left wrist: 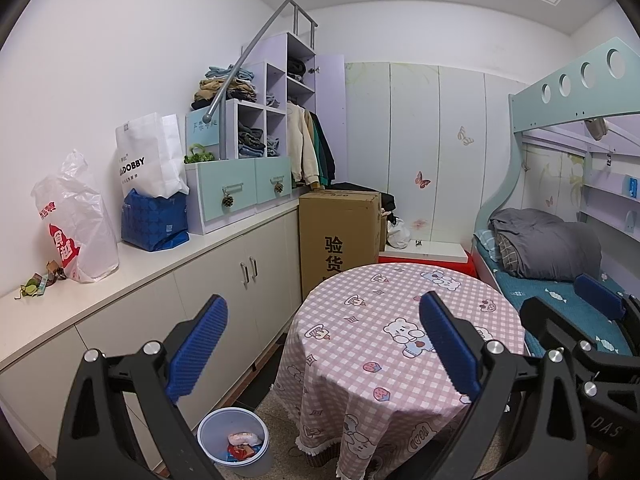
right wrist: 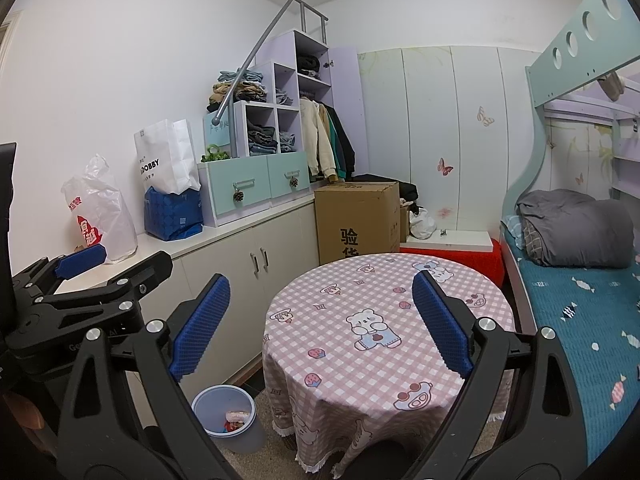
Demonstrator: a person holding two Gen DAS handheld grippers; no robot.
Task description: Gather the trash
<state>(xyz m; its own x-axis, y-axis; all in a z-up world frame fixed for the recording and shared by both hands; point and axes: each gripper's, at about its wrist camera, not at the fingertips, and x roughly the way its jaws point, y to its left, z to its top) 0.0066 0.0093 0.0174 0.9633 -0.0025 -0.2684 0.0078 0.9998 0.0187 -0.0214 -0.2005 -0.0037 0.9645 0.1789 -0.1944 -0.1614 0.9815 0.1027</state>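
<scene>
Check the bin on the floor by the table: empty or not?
Not empty. The bin stands upright, and wrappers lie at its bottom, well below the rim.

Open room above the round table

The table (left wrist: 400,320) top is lying bare; the bin (left wrist: 234,446) is standing beside it, cabinet (left wrist: 224,280) crowding the left.

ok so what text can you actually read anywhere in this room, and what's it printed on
"DOBBY": white paper shopping bag on the counter; the start of the word and the small lines around it are unreadable.
"验货": brown cardboard box by the round table.
"DAS": black body of the right hand-held gripper, cut off.
Red characters on the white plastic bag: too crumpled to read.
Handwriting on the pale blue card on the shelf: too faint.
</scene>
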